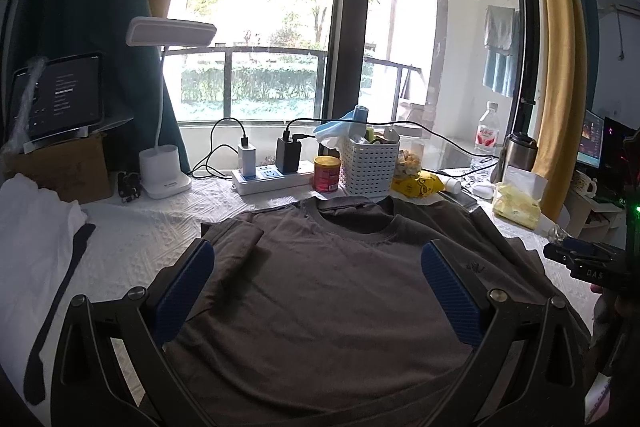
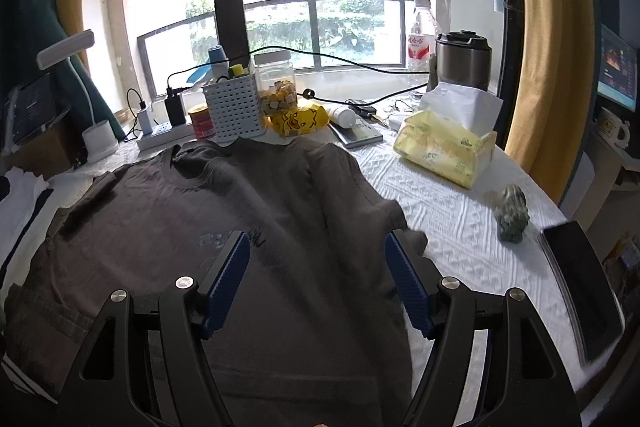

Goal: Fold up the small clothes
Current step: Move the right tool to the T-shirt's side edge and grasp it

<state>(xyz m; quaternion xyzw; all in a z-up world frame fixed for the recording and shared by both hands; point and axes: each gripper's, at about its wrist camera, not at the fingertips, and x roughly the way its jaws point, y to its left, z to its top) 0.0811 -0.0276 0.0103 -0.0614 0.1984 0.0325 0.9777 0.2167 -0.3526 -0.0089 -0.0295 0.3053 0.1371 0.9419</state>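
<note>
Hovering released over the grey T-shirt (image 1: 320, 307), both tongs gape; a clear jar (image 2: 276, 87) holds snacks beside the white basket (image 2: 234, 107).

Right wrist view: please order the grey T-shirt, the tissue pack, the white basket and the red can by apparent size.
1. Grey T-shirt
2. Tissue pack
3. White basket, only slightly smaller, farther away
4. Red can

Ahead of the grippers, a white perforated basket (image 2: 234, 109) stands beside a red can (image 2: 202, 123) and power strip (image 1: 272, 181). A yellow tissue pack (image 2: 444, 151) lies to the right.
</note>
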